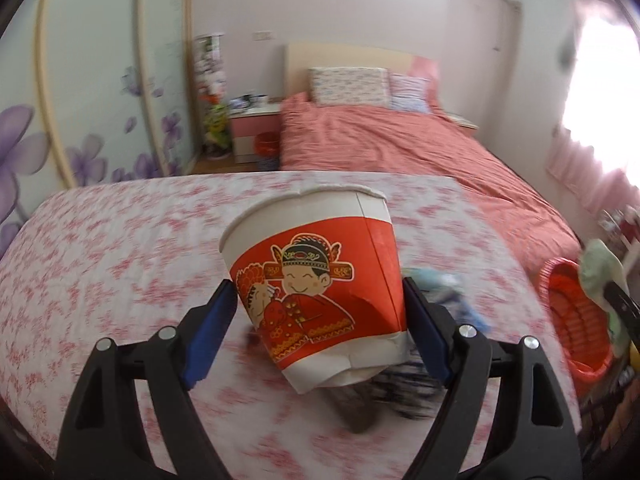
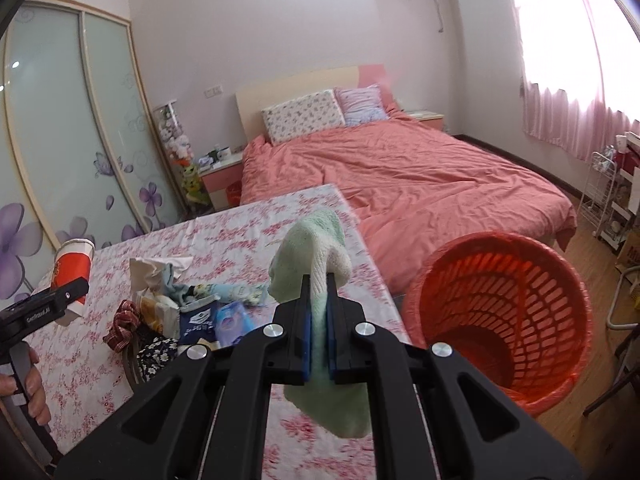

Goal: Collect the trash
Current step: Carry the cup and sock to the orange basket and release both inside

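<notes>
Landmark for all entries: the red basket [image 2: 500, 320], standing on the floor just off the tabletop's [image 2: 100, 360] corner, on the bed side.

1. Right gripper [image 2: 319, 316]. Jaws nearly shut, pinching a pale green cloth [image 2: 316, 256]; the cloth bunches above the jaws and hangs below them. Position: over the tabletop edge, just beside the basket, not yet above its mouth.

2. Left gripper [image 1: 320, 320]. Jaws spread wide against the sides of a red-and-white paper cup [image 1: 316, 280] with a cartoon print, the cup tilted and held off the tabletop. Position: well apart from the basket, across the tabletop from it.

3. Loose litter [image 2: 192, 308]: crumpled paper, blue wrappers, a plaid scrunchie and a floral piece, heaped on the tabletop between the two grippers, near the basket side.

4. Bed [image 2: 400, 168], salmon cover, beyond the basket and tabletop; wardrobe doors farthest from the basket.

Step in hand, by judgement: carrying, both grippers loaded, nothing visible inside the basket.

Next move calls for: bringing the cloth over the basket mouth and parting the jaws; the cup needs a longer carry across. The limp cloth may cling to a pad.
</notes>
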